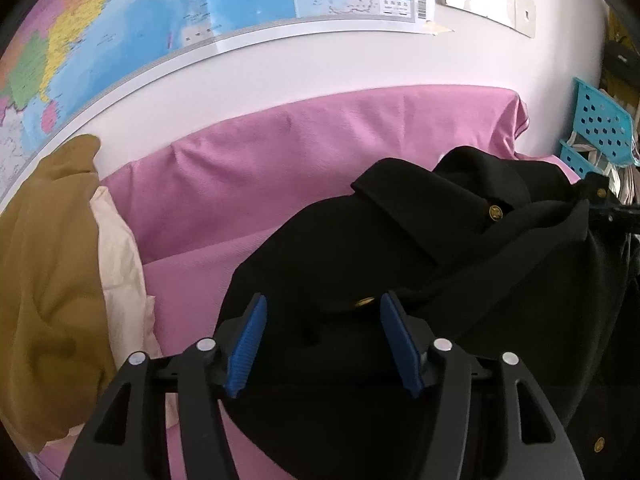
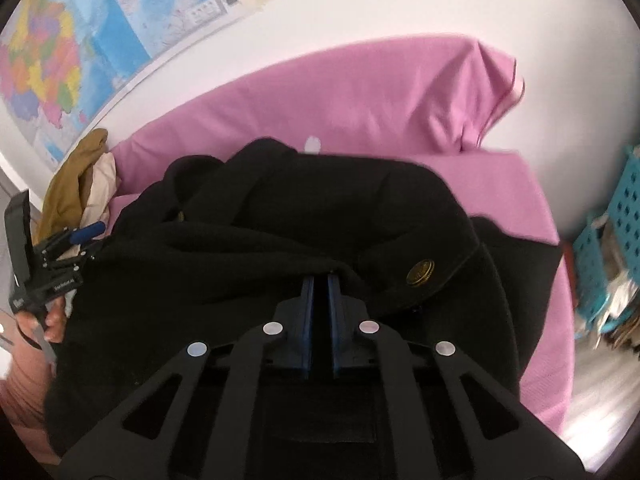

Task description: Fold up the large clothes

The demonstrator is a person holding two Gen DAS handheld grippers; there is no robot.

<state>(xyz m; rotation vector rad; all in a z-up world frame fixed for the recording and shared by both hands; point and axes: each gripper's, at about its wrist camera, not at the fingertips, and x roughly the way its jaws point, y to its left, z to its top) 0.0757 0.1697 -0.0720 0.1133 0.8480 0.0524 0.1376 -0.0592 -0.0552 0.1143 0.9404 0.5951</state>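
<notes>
Left hand-held gripper (image 1: 320, 312): jaws apart over the black coat (image 1: 460, 248), pads not pressing it.
Coat: bunched on the pink-covered desk (image 1: 248, 176), brass button (image 2: 420, 273) showing.
Right hand-held gripper (image 2: 320, 280): nearly closed, pinching a coat ridge.
Progress: early; no neat fold visible, smoothing and folding remain.

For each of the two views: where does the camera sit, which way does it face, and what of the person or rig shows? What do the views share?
Left wrist: on the left gripper, facing down along its open blue fingers at the black coat on the pink cover; right gripper at the right edge.
Right wrist: on the right gripper, nearly closed at a coat fold; left gripper and the hand holding it at left.
Shared: coat, pink cover, map, brown cloth, blue crate.
</notes>
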